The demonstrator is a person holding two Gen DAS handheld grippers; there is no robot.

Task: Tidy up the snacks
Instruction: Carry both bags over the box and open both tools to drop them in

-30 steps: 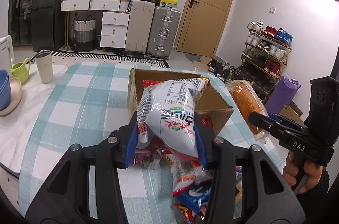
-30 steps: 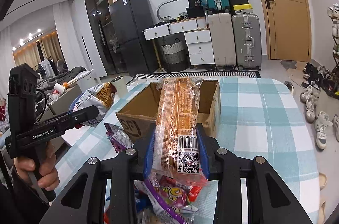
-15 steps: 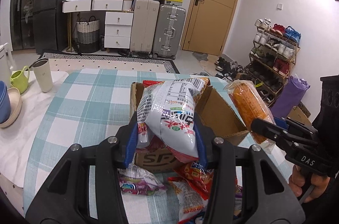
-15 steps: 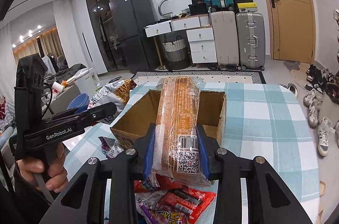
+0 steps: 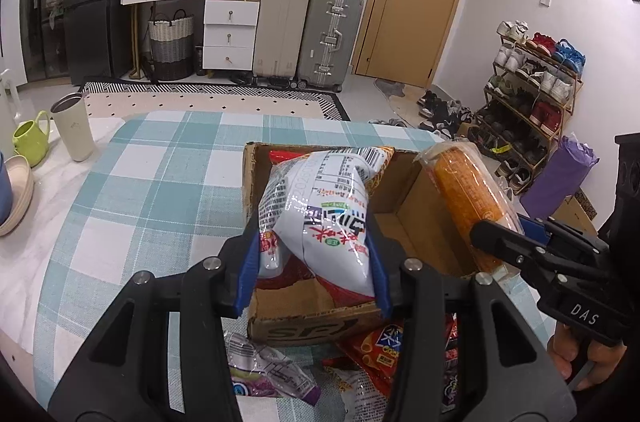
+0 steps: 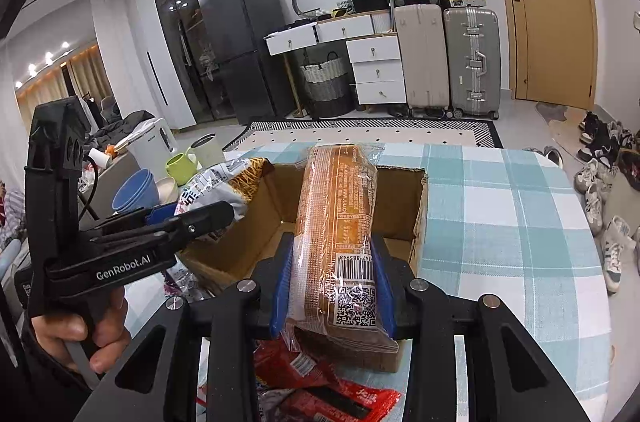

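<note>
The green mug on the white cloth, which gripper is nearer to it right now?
Left. The left gripper, shut on the white snack bag, is on the green mug's side of the cardboard box; the right gripper holds the orange packet at the far side.

box (image 5: 304, 318): matt cardboard | snack bag (image 5: 320, 218): glossy plastic | tablecloth (image 5: 160, 190): woven cloth

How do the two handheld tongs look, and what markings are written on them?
Both tongs are matte black plastic with blue pads on the inner faces of the fingers and silver screw heads on the linkages. The left tongs show white "GenRobot.AI" lettering on the side in the right wrist view. The right tongs carry white "DAS" lettering in the left wrist view. Each has a pistol-style handle.
</note>
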